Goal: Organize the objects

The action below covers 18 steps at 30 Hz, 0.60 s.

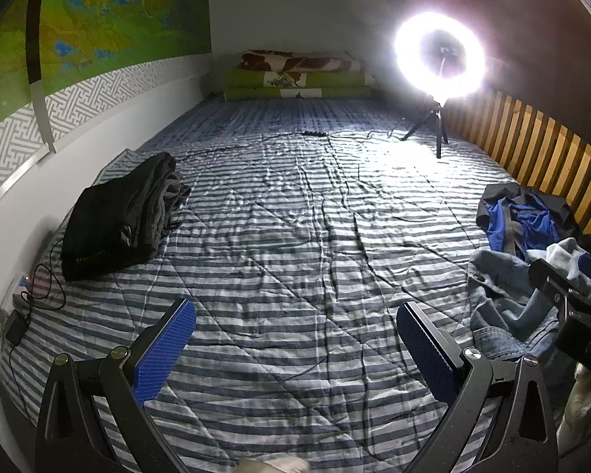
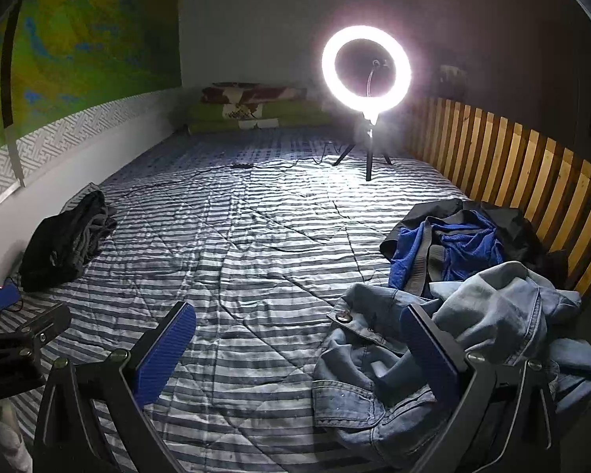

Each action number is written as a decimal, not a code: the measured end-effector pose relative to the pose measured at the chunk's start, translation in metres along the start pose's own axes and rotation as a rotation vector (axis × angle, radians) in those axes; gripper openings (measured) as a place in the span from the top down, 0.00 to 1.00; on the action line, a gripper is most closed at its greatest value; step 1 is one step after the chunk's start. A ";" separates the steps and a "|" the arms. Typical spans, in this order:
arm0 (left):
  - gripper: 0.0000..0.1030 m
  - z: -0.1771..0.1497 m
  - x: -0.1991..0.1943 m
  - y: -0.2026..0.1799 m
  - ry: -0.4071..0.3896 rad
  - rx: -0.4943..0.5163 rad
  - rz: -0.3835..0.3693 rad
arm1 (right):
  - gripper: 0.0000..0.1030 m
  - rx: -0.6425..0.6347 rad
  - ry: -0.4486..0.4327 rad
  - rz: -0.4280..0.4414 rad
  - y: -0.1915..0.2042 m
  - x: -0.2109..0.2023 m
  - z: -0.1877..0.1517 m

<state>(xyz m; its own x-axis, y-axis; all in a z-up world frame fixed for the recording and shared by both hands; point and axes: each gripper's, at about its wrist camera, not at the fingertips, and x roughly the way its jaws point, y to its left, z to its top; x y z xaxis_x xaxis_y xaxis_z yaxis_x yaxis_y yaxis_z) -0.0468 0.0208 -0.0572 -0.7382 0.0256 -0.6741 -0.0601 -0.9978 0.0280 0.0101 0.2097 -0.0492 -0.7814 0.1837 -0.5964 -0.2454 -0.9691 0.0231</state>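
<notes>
Both claws are spread wide and carry nothing. The left claw [image 1: 295, 339] hovers over bare striped quilt [image 1: 295, 236] mid-bed, likely parked clear so it can take the next piece. The right claw [image 2: 295, 339] sits low at the edge of the unsorted pile: its right finger pad is against the crumpled denim jacket [image 2: 453, 347], its left over bare quilt. Looks like a lineup for a pinch on the denim, though it isn't closed yet.

Layout reads as sort-by-side. A folded dark stack [image 1: 122, 216] sits neat by the wall on the left, so probably the "done" zone. Loose stuff is heaped on the right by the slatted wooden rail [image 2: 512, 165]: denim in front, with a blue garment [image 2: 465, 248] and black fabric behind it.

The ring light [image 2: 366, 69] stands on its tripod at the far end with its cable trailing across the quilt. Keep drags away from it. Folded blankets [image 1: 295, 79] sit at the head, untouched.

The centre is kept empty, presumably as folding space.
</notes>
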 end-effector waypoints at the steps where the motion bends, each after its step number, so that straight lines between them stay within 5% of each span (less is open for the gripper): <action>1: 0.00 0.000 0.004 0.000 0.008 0.000 -0.002 | 0.01 0.001 0.008 -0.005 -0.001 0.005 0.000; 18: 0.00 -0.011 0.082 -0.010 0.139 -0.008 -0.039 | 0.01 0.052 0.081 -0.140 -0.068 0.100 0.035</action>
<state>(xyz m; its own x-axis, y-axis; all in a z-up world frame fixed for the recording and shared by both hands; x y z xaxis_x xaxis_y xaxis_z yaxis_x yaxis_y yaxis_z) -0.0990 0.0319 -0.1209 -0.6353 0.0566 -0.7702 -0.0813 -0.9967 -0.0061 -0.0713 0.2997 -0.0824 -0.6890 0.3004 -0.6595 -0.3798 -0.9248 -0.0245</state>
